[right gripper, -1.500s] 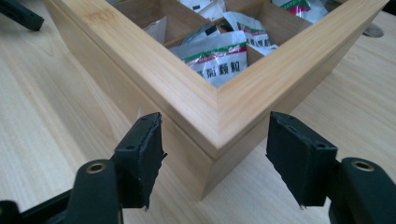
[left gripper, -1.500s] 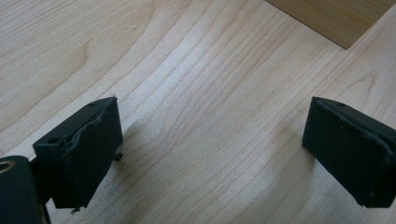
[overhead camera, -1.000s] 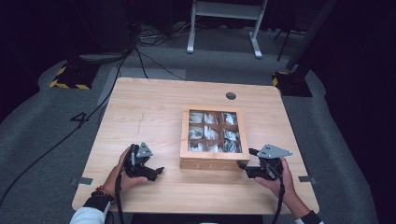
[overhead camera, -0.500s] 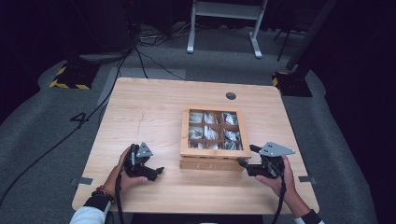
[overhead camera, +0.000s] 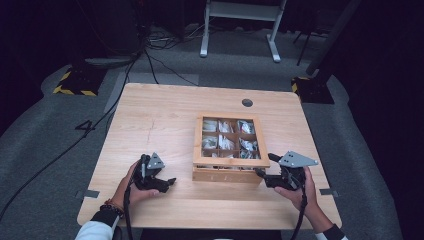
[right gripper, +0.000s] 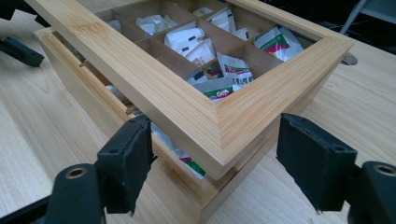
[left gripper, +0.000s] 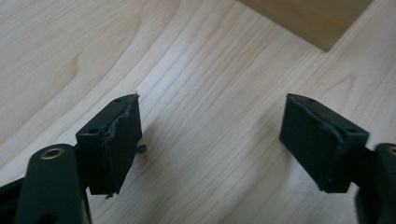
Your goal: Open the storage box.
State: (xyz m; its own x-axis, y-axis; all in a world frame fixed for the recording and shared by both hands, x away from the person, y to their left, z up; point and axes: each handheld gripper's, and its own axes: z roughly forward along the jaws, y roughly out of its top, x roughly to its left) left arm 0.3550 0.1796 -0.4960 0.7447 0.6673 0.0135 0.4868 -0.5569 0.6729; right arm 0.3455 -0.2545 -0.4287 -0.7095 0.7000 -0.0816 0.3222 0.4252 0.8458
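While the right gripper (right gripper: 212, 163) has its open jaws around the near right corner of the wooden box (overhead camera: 227, 172), it should slide one jaw under the lifted glass lid (right gripper: 196, 100) and raise it slowly. Off to the left, the left gripper (overhead camera: 167, 183) rests near the box, its jaws open but just closing a bit, holding nothing.

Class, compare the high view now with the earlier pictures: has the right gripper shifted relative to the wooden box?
No. The right gripper sits at the near right corner of the wooden box, the same spot as before, its fingers open around that corner.
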